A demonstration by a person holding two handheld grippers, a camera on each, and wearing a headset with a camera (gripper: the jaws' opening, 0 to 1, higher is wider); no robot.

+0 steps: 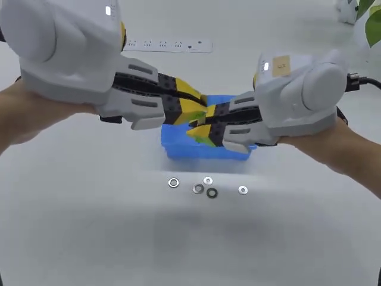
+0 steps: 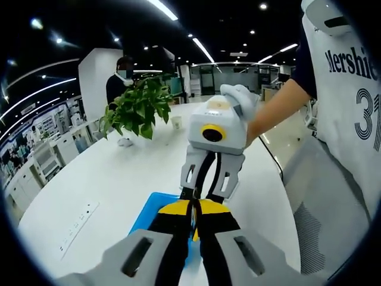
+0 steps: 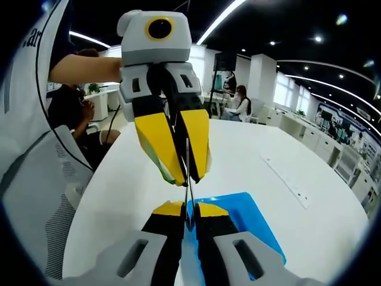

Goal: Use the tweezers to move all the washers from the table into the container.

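Above the blue rectangular plastic container (image 1: 205, 152), the left gripper (image 1: 201, 108) and right gripper (image 1: 201, 134) meet tip to tip. Just in front of the container, five small round metal washers (image 1: 198, 189) lie near one another on the white desk (image 1: 89, 232). The right gripper view makes out the thin metal tweezers (image 3: 187, 190), clenched between both grippers' yellow fingers (image 3: 158, 140); from the head view they are too small to tell.
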